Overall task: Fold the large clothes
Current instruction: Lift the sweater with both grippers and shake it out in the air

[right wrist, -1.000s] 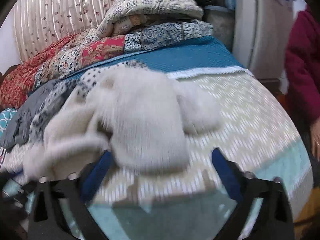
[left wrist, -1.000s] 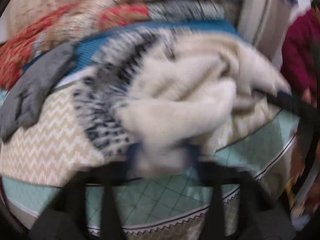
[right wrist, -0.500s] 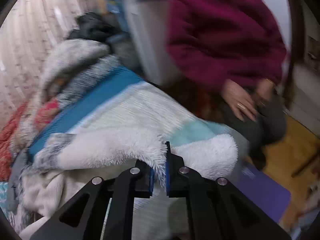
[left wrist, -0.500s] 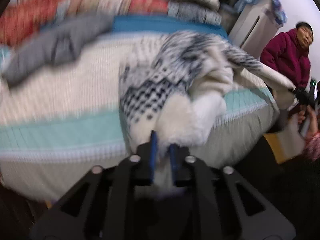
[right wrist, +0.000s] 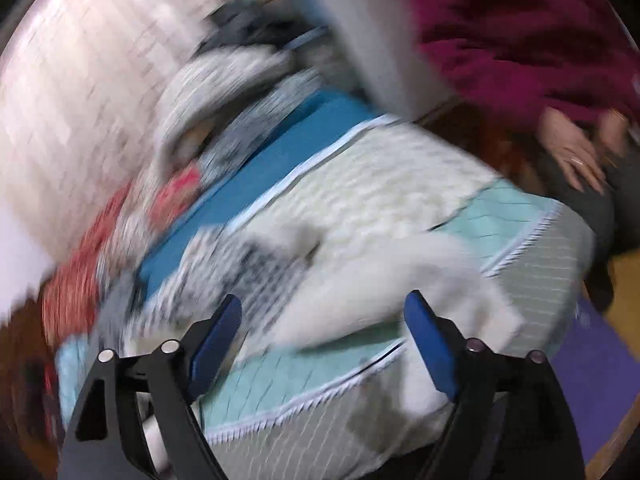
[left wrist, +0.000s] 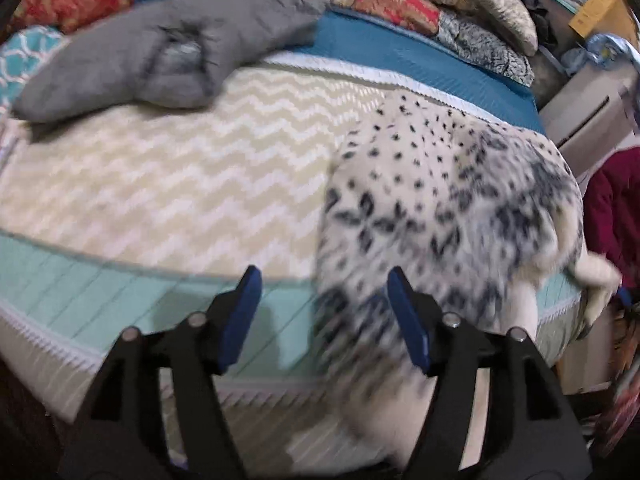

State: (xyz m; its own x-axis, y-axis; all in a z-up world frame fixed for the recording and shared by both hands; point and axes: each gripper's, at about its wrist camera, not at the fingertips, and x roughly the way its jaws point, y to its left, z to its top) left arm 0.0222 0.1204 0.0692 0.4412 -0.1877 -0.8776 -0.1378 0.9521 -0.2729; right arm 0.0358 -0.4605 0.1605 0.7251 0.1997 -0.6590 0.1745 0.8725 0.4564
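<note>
no legible writing on sweater [left wrist: 440,200]

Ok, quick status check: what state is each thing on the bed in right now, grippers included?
Left gripper: jaws opening, pads off the cloth.
Right gripper: jaws opening, nothing pinched.
Patterned fleece garment: released, spread over the bed's near right corner, its edge hanging off.
Grey garment: crumpled, lying at the far left, untouched.
Bedspread: flat.

A home bedroom: a bed [left wrist: 168,184] with a chevron-patterned cover fills the view just beyond the gripper. Farther off, folded quilts [left wrist: 436,4] are heaped along its far edge against a striped curtain [right wrist: 80,92], and a person in a maroon sweater [right wrist: 520,40] sits alongside.
</note>
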